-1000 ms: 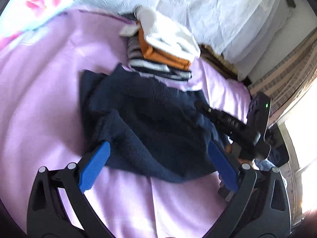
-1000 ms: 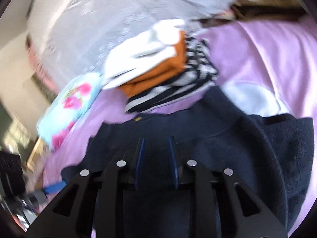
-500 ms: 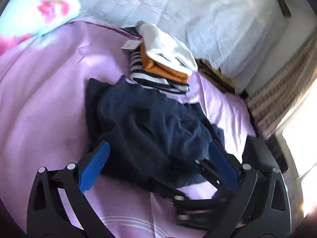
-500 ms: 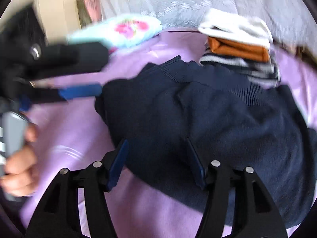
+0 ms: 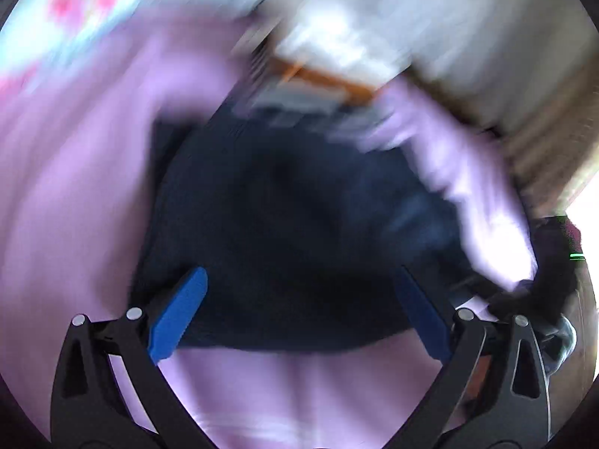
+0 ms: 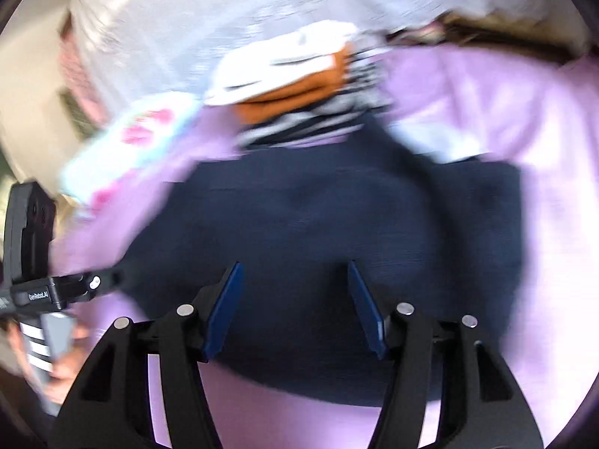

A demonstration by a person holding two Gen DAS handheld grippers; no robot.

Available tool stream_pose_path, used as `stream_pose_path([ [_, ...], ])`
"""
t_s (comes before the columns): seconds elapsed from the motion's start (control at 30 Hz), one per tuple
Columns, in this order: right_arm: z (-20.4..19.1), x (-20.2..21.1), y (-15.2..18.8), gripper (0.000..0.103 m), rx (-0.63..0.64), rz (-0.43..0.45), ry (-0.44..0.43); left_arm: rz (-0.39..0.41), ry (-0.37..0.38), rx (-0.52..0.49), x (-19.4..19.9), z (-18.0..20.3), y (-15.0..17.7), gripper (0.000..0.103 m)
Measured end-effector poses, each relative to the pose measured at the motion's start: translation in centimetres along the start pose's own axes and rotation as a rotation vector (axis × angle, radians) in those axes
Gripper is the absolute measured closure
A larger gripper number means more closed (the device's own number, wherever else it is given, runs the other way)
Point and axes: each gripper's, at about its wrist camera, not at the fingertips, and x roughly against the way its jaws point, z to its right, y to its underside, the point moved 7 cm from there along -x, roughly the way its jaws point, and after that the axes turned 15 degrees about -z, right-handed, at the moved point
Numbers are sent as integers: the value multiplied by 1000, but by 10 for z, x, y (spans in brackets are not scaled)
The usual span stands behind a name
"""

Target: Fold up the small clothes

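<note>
Navy knit sweater (image 6: 337,224) lies partly folded on the lilac bedsheet (image 6: 543,172), just in front of the folded stack (image 6: 299,86). Left gripper (image 5: 299,310) and right gripper (image 6: 295,303) hover over it, jaws spread, empty. Probably between folds; next: pinch an edge.

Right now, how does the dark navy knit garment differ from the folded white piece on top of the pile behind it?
The dark navy knit garment lies alone, directly on the lilac sheet; the folded white piece rests on an orange layer and a striped one. The navy garment covers far more of the sheet; the white piece looks smaller and compact. Neither is in a gripper.
</note>
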Motion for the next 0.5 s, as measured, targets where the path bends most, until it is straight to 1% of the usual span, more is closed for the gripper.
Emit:
stream_pose_path([
  [0.03,14,0,7,48,-2,-18,21,-18,45,-12,-3,-6,7,2],
  [0.07,26,-2,11,58,-8,-22,10,-8,39,-33,4,-6,13,2],
  [0.1,39,3,16,75,-26,-18,-2,-7,13,-51,9,-4,23,2],
  [0.13,50,8,18,82,-54,-15,-10,2,-11,-66,13,-3,31,2],
  [0.17,65,16,22,88,-105,-3,-53,13,-46,-77,15,-4,43,2],
  [0.2,72,18,24,94,-146,3,-97,18,-82,-62,15,-9,55,2],
  [0.23,79,21,26,98,-182,3,-121,22,-69,-57,17,-11,60,2],
  [0.27,81,25,25,99,-201,16,-119,28,-30,-56,21,-10,62,2],
  [0.3,78,30,23,92,-193,41,-102,45,-6,-55,27,-9,61,2],
  [0.37,61,39,16,92,-131,97,-66,136,38,-54,51,-5,53,2],
  [0.43,46,40,7,88,-79,104,-79,193,64,-73,68,2,42,2],
  [0.5,42,27,6,69,-68,71,-62,206,33,-66,69,3,27,2],
])
